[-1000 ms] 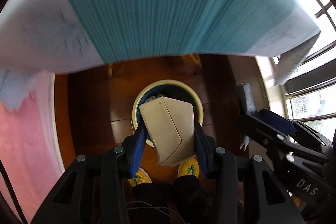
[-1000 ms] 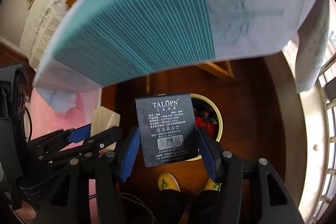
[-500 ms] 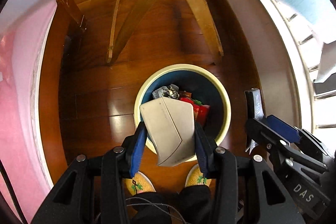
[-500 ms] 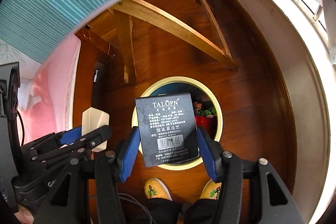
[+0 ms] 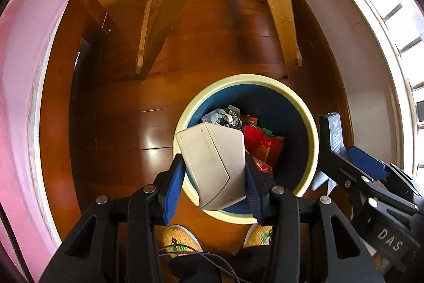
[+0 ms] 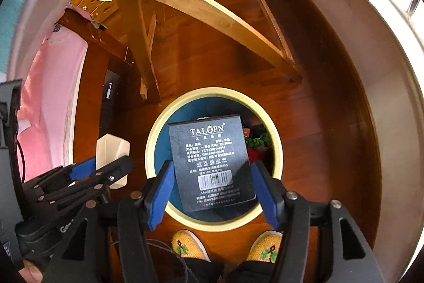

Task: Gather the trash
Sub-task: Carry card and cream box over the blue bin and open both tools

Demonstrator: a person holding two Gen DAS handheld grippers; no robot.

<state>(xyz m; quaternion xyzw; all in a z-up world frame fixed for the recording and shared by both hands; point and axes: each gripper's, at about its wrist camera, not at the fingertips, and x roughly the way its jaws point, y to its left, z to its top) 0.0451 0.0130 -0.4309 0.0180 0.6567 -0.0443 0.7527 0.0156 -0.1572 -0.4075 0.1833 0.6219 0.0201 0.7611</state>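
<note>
My left gripper (image 5: 212,187) is shut on a beige folded card packet (image 5: 214,163) and holds it over the near rim of a round bin (image 5: 312,129) with a cream rim and blue inside. The bin holds crumpled wrappers (image 5: 261,141). My right gripper (image 6: 213,192) is shut on a dark grey TALOPN card (image 6: 212,163) above the same bin (image 6: 275,139). Each gripper shows at the edge of the other's view: the right one (image 5: 344,163), the left one (image 6: 106,169).
The bin stands on a dark wooden floor (image 5: 119,129) beside wooden table legs (image 5: 278,4). A pink cloth (image 5: 18,70) hangs at the left. A pale wall and window (image 6: 384,17) curve along the right. Feet in yellow slippers (image 6: 188,246) stand just below the bin.
Both grippers have dropped below the table's striped cloth and closer to the bin, which looks larger. Both still hold their items.
</note>
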